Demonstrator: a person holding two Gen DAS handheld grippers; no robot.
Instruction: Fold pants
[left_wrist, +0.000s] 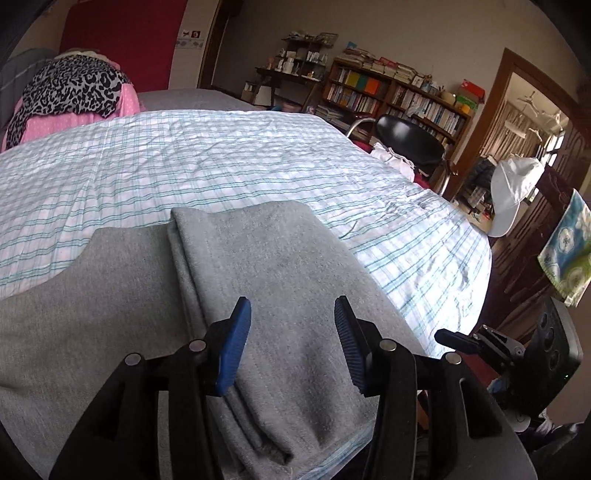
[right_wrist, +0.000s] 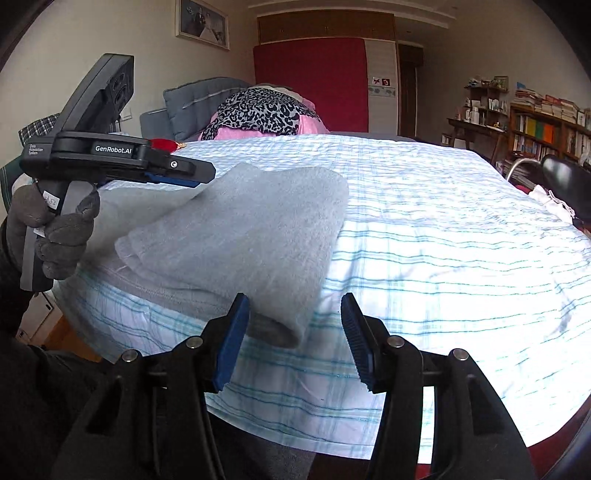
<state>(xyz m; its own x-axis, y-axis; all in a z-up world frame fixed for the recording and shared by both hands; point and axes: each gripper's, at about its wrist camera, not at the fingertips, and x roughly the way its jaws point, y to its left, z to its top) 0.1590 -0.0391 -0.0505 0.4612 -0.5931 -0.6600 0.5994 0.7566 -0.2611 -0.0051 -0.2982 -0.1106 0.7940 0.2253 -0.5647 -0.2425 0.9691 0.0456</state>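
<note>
Grey pants (left_wrist: 258, 295) lie part-folded on checked bedsheet (left_wrist: 221, 155), left gripper (left_wrist: 293, 343) and right gripper (right_wrist: 295, 339) both released, empty; next, likely regrasp for another fold.

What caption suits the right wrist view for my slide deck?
Open right gripper above the folded grey pants on a checked bedsheet, left gripper alongside.

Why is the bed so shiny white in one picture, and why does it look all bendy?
Right wrist view: daylight washes out the checked sheet, dimming its stripes. Left wrist view: softer light, the grey pants show clearly. Both views: the fisheye lens curves the bed's edges.
</note>
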